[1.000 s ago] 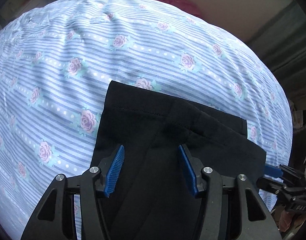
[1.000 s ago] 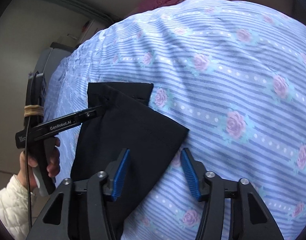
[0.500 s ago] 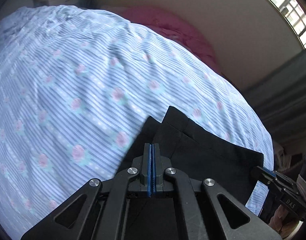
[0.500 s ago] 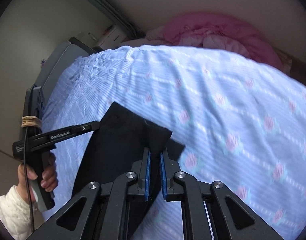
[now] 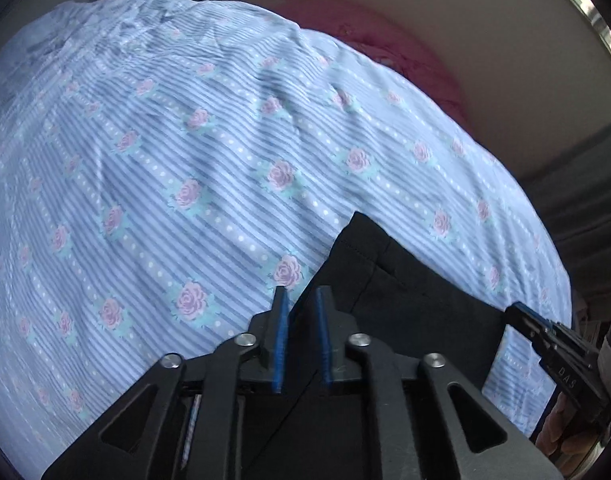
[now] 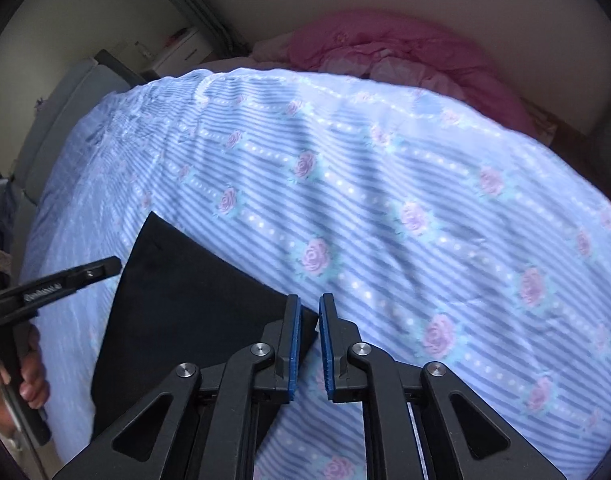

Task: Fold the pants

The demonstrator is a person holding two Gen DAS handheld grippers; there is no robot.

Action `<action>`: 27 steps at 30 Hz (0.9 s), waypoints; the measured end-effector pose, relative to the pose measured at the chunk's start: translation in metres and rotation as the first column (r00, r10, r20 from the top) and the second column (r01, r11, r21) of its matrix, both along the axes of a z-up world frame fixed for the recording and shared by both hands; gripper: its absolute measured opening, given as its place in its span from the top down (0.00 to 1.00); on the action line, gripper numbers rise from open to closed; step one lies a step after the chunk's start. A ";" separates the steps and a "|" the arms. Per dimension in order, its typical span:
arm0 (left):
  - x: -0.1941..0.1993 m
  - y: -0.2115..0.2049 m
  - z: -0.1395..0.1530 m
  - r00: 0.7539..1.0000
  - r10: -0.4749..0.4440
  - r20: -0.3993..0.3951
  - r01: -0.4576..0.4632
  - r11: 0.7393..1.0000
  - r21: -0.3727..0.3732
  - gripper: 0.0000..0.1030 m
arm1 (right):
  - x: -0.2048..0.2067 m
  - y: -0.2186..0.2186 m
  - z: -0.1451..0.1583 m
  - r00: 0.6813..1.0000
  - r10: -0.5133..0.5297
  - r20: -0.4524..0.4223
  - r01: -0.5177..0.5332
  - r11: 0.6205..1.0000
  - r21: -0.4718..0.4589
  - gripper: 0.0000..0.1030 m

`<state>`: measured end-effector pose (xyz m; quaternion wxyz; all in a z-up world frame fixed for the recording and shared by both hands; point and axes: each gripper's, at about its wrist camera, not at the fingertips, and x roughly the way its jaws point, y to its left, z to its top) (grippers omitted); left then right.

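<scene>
Left wrist view: left gripper (image 5: 301,312) parted over folded black pants (image 5: 405,308), right gripper (image 6: 308,320) parted too, striped floral bedsheet (image 6: 385,200) beneath.

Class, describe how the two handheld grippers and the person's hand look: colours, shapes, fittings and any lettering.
The left gripper and the right gripper look alike: black angular linkage arms with triangular cut-outs, round silver pivot screws and flat blue ribbed pads inside the fingers. White lettering, too blurred to read, marks the left gripper's side in the right wrist view. A bare hand grips its black handle, beside a thin dark cable.
</scene>
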<state>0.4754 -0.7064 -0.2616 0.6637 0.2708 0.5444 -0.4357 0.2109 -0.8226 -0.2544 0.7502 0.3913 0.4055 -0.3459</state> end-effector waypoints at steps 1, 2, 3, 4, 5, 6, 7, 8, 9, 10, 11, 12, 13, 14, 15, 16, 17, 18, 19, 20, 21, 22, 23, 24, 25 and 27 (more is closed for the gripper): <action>0.002 0.003 0.008 1.000 0.016 0.002 -0.016 1.000 -0.014 0.75 | -0.002 0.003 0.009 1.000 0.008 -0.023 -0.009 1.000 -0.028 0.68; 0.002 0.011 0.019 1.000 0.031 -0.002 -0.031 0.999 -0.042 0.75 | -0.004 0.007 0.019 1.000 0.016 -0.026 -0.017 0.998 -0.058 0.62; 0.006 0.016 0.032 0.999 0.036 -0.004 -0.036 0.997 -0.064 0.75 | -0.008 0.013 0.032 0.999 0.026 -0.018 -0.028 0.995 -0.091 0.55; 0.004 0.025 0.043 0.999 0.034 0.010 -0.033 0.996 -0.078 0.75 | -0.013 0.020 0.045 0.999 0.044 0.004 -0.044 0.992 -0.120 0.51; -0.001 0.038 0.056 0.999 0.029 0.030 -0.027 0.995 -0.092 0.75 | -0.016 0.026 0.057 0.998 0.065 0.019 -0.062 0.989 -0.135 0.48; -0.006 0.051 0.068 0.999 0.027 0.046 -0.022 0.994 -0.106 0.74 | -0.020 0.032 0.067 0.996 0.088 0.029 -0.082 0.986 -0.147 0.45; -0.013 0.071 0.081 0.998 0.025 0.063 -0.017 0.993 -0.118 0.73 | -0.024 0.040 0.078 0.993 0.107 0.039 -0.099 0.982 -0.160 0.43; -0.018 0.083 0.090 0.997 0.027 0.071 -0.018 0.992 -0.123 0.72 | -0.027 0.048 0.087 0.992 0.122 0.042 -0.113 0.979 -0.167 0.42; -0.025 0.100 0.098 0.996 0.035 0.082 -0.025 0.992 -0.127 0.69 | -0.028 0.055 0.095 0.989 0.141 0.047 -0.131 0.977 -0.170 0.40; -0.033 0.120 0.107 0.994 0.053 0.093 -0.041 0.991 -0.131 0.68 | -0.031 0.066 0.103 0.983 0.173 0.060 -0.160 0.972 -0.170 0.40; -0.042 0.143 0.116 0.993 0.081 0.090 -0.068 0.987 -0.146 0.67 | -0.032 0.072 0.108 0.978 0.194 0.069 -0.181 0.969 -0.168 0.39; -0.049 0.162 0.123 0.991 0.111 0.078 -0.098 0.982 -0.160 0.62 | -0.032 0.083 0.114 0.971 0.225 0.075 -0.210 0.963 -0.166 0.37; -0.057 0.184 0.130 0.987 0.148 0.069 -0.135 0.977 -0.168 0.57 | -0.033 0.098 0.120 0.961 0.266 0.075 -0.251 0.955 -0.160 0.37; -0.066 0.206 0.136 0.979 0.194 0.070 -0.180 0.969 -0.168 0.57 | -0.032 0.108 0.124 0.953 0.291 0.078 -0.277 0.948 -0.156 0.37; -0.074 0.227 0.140 0.969 0.237 0.064 -0.223 0.960 -0.169 0.56 | -0.031 0.121 0.128 0.941 0.329 0.081 -0.314 0.937 -0.152 0.36; -0.082 0.247 0.144 0.959 0.277 0.053 -0.265 0.949 -0.169 0.55 | -0.029 0.136 0.132 0.927 0.367 0.076 -0.353 0.924 -0.150 0.35; -0.092 0.268 0.148 0.947 0.318 0.053 -0.306 0.938 -0.162 0.54 | -0.028 0.149 0.135 0.914 0.399 0.073 -0.386 0.911 -0.146 0.34; -0.100 0.287 0.151 0.932 0.357 0.055 -0.345 0.925 -0.156 0.53 | -0.025 0.163 0.138 0.898 0.434 0.075 -0.421 0.896 -0.141 0.33; -0.108 0.306 0.153 0.916 0.398 0.053 -0.386 0.910 -0.153 0.51 | -0.024 0.181 0.144 0.875 0.478 0.078 -0.466 0.874 -0.135 0.32; -0.117 0.326 0.156 0.898 0.438 0.049 -0.426 0.892 -0.152 0.50 | -0.024 0.193 0.147 0.859 0.506 0.080 -0.493 0.859 -0.135 0.32; -0.125 0.344 0.159 0.879 0.476 0.045 -0.465 0.873 -0.151 0.48 | -0.023 0.208 0.151 0.835 0.544 0.082 -0.532 0.836 -0.136 0.30; -0.133 0.363 0.161 0.857 0.514 0.042 -0.503 0.851 -0.150 0.47 | -0.021 0.225 0.154 0.807 0.585 0.078 -0.573 0.808 -0.138 0.29; -0.140 0.383 0.164 0.834 0.551 0.038 -0.540 0.828 -0.151 0.47 | -0.019 0.245 0.157 0.776 0.627 0.068 -0.614 0.776 -0.145 0.29; -0.147 0.401 0.166 0.813 0.582 0.031 -0.571 0.807 -0.152 0.46 | -0.018 0.257 0.160 0.754 0.653 0.063 -0.640 0.753 -0.150 0.29; -0.154 0.421 0.168 0.790 0.613 0.021 -0.603 0.783 -0.153 0.46 | -0.015 0.276 0.163 0.721 0.691 0.053 -0.678 0.719 -0.153 0.29; -0.169 0.462 0.173 0.742 0.670 -0.006 -0.662 0.732 -0.163 0.45 | -0.011 0.309 0.170 0.667 0.744 0.036 -0.732 0.664 -0.154 0.29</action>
